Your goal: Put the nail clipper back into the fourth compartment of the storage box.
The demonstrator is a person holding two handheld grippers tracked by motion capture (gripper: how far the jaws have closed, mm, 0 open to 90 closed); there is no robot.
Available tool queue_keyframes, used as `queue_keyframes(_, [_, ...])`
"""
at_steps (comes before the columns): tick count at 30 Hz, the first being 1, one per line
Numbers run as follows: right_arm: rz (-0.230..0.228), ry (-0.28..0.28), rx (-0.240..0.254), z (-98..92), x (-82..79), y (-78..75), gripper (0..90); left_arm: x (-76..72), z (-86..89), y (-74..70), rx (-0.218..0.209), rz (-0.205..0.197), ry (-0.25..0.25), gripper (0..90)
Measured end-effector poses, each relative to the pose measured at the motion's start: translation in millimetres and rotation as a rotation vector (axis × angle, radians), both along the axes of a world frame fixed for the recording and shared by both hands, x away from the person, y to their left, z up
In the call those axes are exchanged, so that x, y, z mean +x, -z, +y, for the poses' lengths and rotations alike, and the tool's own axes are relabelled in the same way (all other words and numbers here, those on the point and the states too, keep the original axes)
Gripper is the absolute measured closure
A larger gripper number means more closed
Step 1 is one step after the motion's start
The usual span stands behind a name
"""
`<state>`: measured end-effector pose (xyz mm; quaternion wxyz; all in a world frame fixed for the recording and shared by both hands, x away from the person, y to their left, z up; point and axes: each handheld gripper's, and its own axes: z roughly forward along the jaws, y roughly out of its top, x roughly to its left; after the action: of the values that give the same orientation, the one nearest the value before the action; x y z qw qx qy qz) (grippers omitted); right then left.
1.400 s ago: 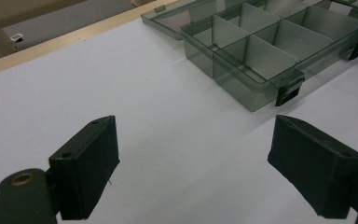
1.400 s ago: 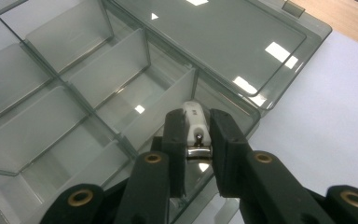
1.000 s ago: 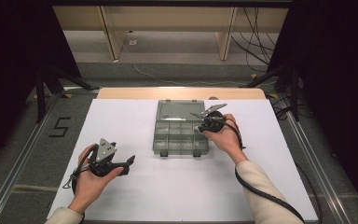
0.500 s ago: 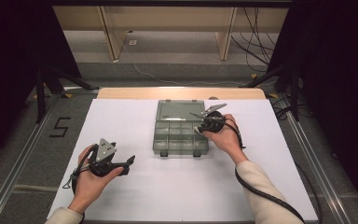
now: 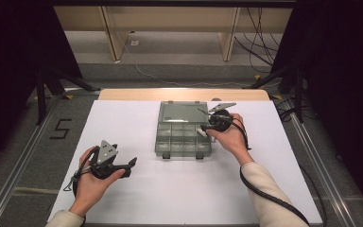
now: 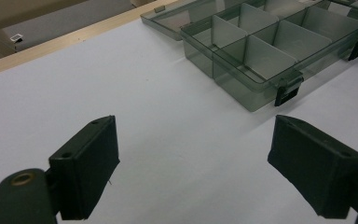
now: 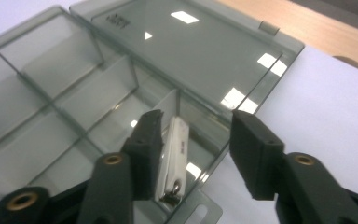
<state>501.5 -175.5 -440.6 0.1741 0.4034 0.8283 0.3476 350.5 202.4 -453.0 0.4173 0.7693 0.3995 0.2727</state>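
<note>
Spreading across most of the high view is the white table [image 5: 179,189], with a clear grey plastic box [image 5: 183,130] lying near its far middle, lid folded back flat toward the far edge and its compartments open to the camera. The right hand [image 5: 229,137] rests at the box's right side and holds the right gripper [image 7: 193,140] over a compartment by the hinge; its jaws have just been opening and now stand apart, pressing on nothing. Between them, leaning close against the left jaw in the right gripper view, sits a small white clip [image 7: 175,158] with a metal end, down inside that compartment; whether it touches the jaw is hard to tell. The left hand [image 5: 92,177] lies on the table well apart from the box, toward the near left, and the left gripper [image 6: 193,172] points at bare tabletop with its jaws wide apart and nothing between them.
</note>
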Motion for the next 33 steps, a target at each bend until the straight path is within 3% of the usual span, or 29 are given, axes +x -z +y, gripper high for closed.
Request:
queue_keyframes(6, [-0.041,0.038,0.042,-2.9,2.2,-3.1,36.9,1.1,0.5,0.7,-0.006,0.0,0.008,14.7])
queue_keyframes(8, [-0.015,0.074,0.069,-1.8,0.3,-5.0,34.4,1.8,1.0,1.0,-0.008,-0.002,0.011,14.7])
queue_keyframes(10, [-0.029,0.081,0.079,-2.7,1.1,-5.7,32.2,1.4,1.0,1.4,-0.008,0.004,0.002,14.7])
queue_keyframes(12, [-0.029,0.092,0.072,-2.6,1.2,-7.3,32.4,1.8,1.4,1.9,-0.01,0.007,0.007,14.7])
queue_keyframes(14, [-0.084,0.08,0.079,-4.7,3.5,-7.4,32.3,1.6,2.2,1.8,-0.007,0.006,0.011,14.8])
queue_keyframes(16, [-0.061,0.117,0.106,-3.0,1.3,-10.6,31.0,0.8,2.8,1.6,-0.007,0.006,0.006,14.8])
queue_keyframes(17, [-0.104,0.088,0.091,-4.9,4.3,-10.1,31.0,1.0,3.1,1.7,-0.012,0.003,0.011,14.7])
queue_keyframes(23, [-0.083,0.099,0.11,-2.0,2.4,-12.0,30.6,0.1,3.2,1.4,-0.016,0.004,0.01,14.8])
queue_keyframes(24, [-0.055,0.116,0.119,-0.7,0.3,-13.0,30.6,0.0,3.0,1.4,-0.018,0.004,0.01,14.8])
queue_keyframes(30, [-0.082,0.087,0.109,-1.7,0.9,-13.0,30.7,0.5,2.9,1.0,-0.013,0.001,0.013,14.8])
queue_keyframes(31, [-0.066,0.098,0.122,-0.8,-0.2,-13.6,30.7,0.4,2.5,1.1,-0.013,0.0,0.012,14.8])
queue_keyframes(33, [-0.083,0.086,0.137,-1.2,0.6,-13.5,30.7,1.0,3.0,0.1,-0.006,-0.006,0.022,14.7])
